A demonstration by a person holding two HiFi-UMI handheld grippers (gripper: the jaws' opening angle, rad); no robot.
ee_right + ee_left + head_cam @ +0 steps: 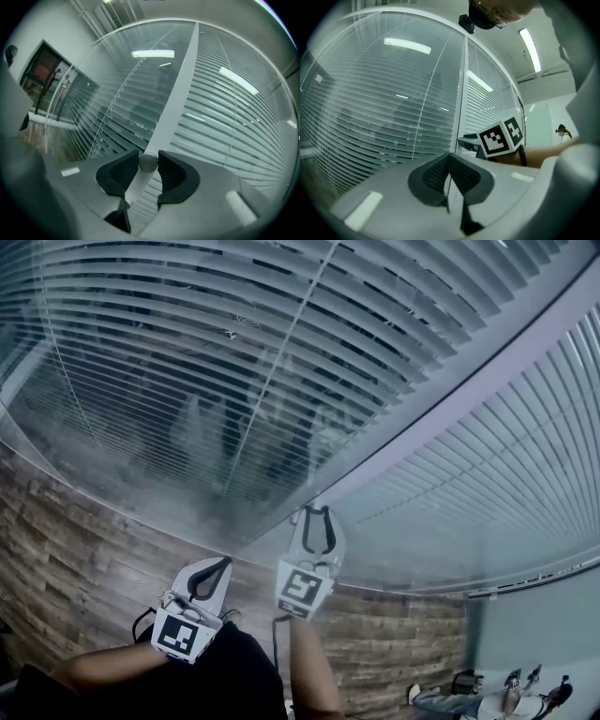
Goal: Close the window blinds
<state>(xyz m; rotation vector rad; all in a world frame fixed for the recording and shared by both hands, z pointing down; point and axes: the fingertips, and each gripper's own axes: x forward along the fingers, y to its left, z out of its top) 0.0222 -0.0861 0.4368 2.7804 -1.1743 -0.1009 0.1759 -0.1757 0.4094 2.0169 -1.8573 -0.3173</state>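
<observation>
Your right claw (148,155) is clenched on the small round grey knob (148,163): both dark pads touch it, one on each side, and the jaws stand only as wide as the knob. The knob sits on the pale post (174,89) that parts the two glass panes, so the claw's tips are right up against that post, with a pane's edge close on either side. Your left claw (450,158) is clamped shut on nothing, its tips meeting. In the head view it sits nearer you than the right one, back from the glass, over the wood-plank surface (75,540). The blinds (234,352) lie behind the glass in both panes, and the left pane's slats show dark gaps. Only the right gripper view shows the knob, since in the head view the claw covers it. Only the left gripper view shows the right claw's marker cube (502,136) from the side, beside the post
</observation>
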